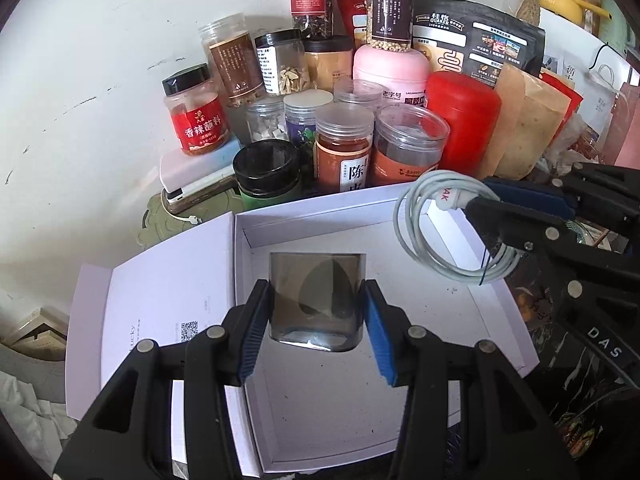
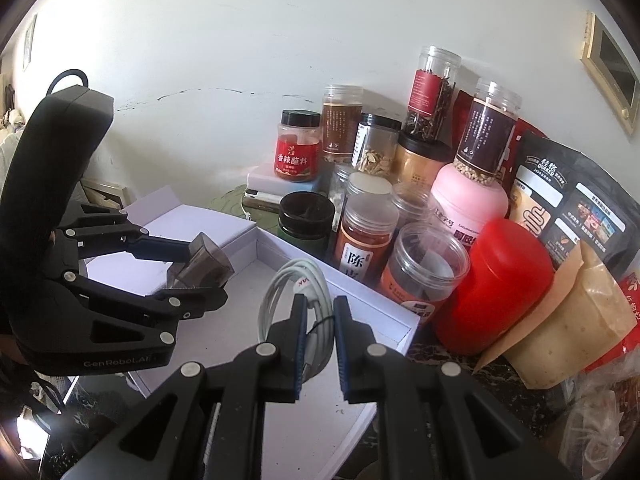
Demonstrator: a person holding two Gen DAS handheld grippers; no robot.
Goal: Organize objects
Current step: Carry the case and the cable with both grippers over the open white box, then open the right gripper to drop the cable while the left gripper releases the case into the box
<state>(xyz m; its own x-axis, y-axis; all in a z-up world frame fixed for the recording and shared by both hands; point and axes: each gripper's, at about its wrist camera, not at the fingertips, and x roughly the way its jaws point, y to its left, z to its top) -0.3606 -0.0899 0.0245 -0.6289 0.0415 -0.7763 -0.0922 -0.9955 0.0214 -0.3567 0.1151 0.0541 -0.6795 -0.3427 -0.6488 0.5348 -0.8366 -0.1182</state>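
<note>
Hovering over the open white box (image 1: 496, 300), both grippers carried loads. Left gripper (image 1: 316, 312) clamped part-way on a smoky translucent case (image 1: 316, 300), blue pads (image 1: 256, 320) pressed to its two sides; a dark egg-shaped item showed through its wall, too dim to identify. Held the case above the box floor, near the back wall; from the right wrist view, the same case (image 2: 204, 264) sat tilted between the left gripper's (image 2: 200, 276) black fingers. Right gripper (image 2: 320, 320) pinched tight on a coiled white cable (image 2: 296, 280), loop hanging forward of the fingertips over the box's (image 2: 360, 304) right-hand rim. From the left wrist view, saw the cable (image 1: 424, 232) at the box's far right corner, gripped by the right gripper (image 1: 488, 216), well apart from the case. Box lid (image 1: 160, 300) lay flat, hinged open to the left, printed with a small code square. Behind the box, crowded against the white wall (image 1: 100, 60): a black-capped green jar (image 1: 268, 176), an orange-filled jar (image 1: 344, 148), a red canister (image 1: 464, 120), a pink tub (image 1: 392, 68), a red-labelled spice jar (image 1: 196, 112) and a black oat pouch (image 1: 480, 40).
</note>
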